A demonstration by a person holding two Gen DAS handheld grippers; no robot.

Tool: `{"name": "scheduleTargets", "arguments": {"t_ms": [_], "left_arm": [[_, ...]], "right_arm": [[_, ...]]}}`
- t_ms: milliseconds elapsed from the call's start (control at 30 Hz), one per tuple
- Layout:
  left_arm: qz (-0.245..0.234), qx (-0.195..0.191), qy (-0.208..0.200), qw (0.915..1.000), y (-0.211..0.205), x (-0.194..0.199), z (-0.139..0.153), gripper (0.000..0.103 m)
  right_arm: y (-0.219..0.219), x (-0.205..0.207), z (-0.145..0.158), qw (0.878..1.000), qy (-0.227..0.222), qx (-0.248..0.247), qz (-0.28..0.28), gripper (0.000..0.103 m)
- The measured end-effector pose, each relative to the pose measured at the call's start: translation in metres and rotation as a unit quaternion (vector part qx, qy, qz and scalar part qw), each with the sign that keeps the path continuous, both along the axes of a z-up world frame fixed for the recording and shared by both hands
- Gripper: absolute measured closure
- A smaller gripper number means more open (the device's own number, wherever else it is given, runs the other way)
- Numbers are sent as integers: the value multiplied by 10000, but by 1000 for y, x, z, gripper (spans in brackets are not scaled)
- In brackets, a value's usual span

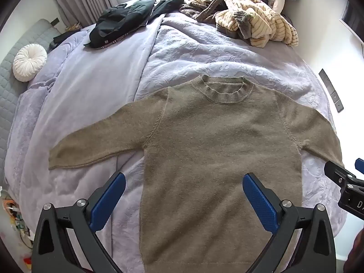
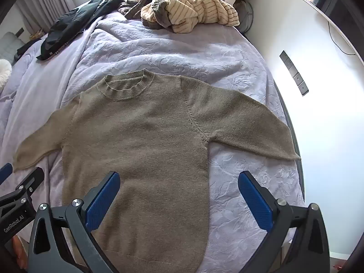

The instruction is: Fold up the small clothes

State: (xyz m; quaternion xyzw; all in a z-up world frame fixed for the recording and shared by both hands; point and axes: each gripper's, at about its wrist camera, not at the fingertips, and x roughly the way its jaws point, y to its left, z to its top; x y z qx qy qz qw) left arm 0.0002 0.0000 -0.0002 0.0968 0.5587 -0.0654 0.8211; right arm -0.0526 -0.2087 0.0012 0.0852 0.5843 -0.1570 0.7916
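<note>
A brown sweater (image 1: pixel 211 141) lies flat and face up on the lavender bedspread (image 1: pixel 95 86), near the bed's foot edge, where both grippers hover. Its long axis runs from the hem, nearest the grippers, up to the ribbed collar (image 1: pixel 221 89), which points toward the far end of the bed. The two sleeves spread sideways: the left sleeve (image 1: pixel 97 143) reaches toward the left edge of the bed, and the right sleeve (image 2: pixel 245 125) ends at the right edge, close to the wall.

The left gripper (image 1: pixel 184 188) hangs above the lower left part of the sweater body, its jaws wide apart and holding nothing; the sweater's left side seam lies between its fingers. The right gripper (image 2: pixel 179 188) hangs above the lower right part, also spread wide and empty, with the right side seam between its fingers. Neither appears to touch the fabric.

The sweater lies spread and unfolded, so folding has probably not begun. The deciding relation is that each sleeve lies forward and outward of its own gripper: the left gripper is nearer the left cuff, the right gripper nearer the right cuff.

At the far end of the bed lie a striped cream garment (image 2: pixel 193 9) and dark clothes (image 1: pixel 122 22), well apart from the sweater.
</note>
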Motion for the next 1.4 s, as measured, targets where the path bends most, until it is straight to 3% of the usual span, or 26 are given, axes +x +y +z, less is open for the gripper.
{"name": "scheduleTargets", "arguments": {"t_ms": [300, 1400], "left_arm": [[78, -260, 138, 9995, 5, -1, -3, 0], [105, -164, 198, 9996, 10, 4, -5, 0]], "right_arm": [[4, 1, -1, 10000, 2, -10, 20, 0], [6, 7, -4, 10000, 32, 63, 20, 0]]}}
